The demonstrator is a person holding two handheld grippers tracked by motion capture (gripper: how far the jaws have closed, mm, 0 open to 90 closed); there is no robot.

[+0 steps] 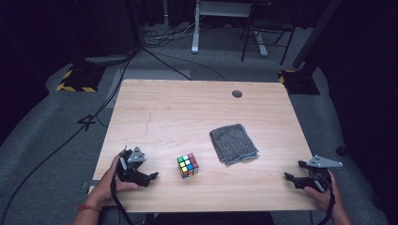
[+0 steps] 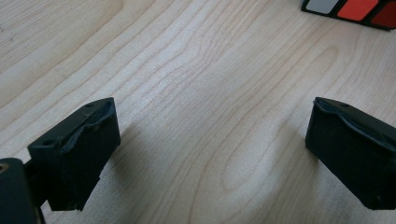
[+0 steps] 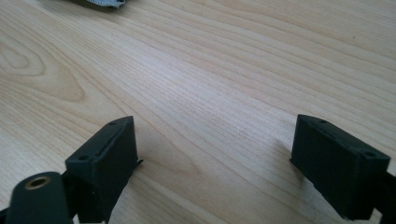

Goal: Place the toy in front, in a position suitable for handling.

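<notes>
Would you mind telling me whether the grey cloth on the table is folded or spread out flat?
Folded. The grey cloth lies as a compact, thick rectangle, with stacked layer edges showing along its near side, right of the puzzle cube.

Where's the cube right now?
High view: the cube sits near the table's front edge, between the left tool and the folded grey cloth, touching neither.

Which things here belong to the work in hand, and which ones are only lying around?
Belong to the work:
- puzzle cube, nearest the open left gripper
- folded grey cloth
- open right gripper, empty

Only lying around:
- cables on the floor
- chair behind the table
</notes>
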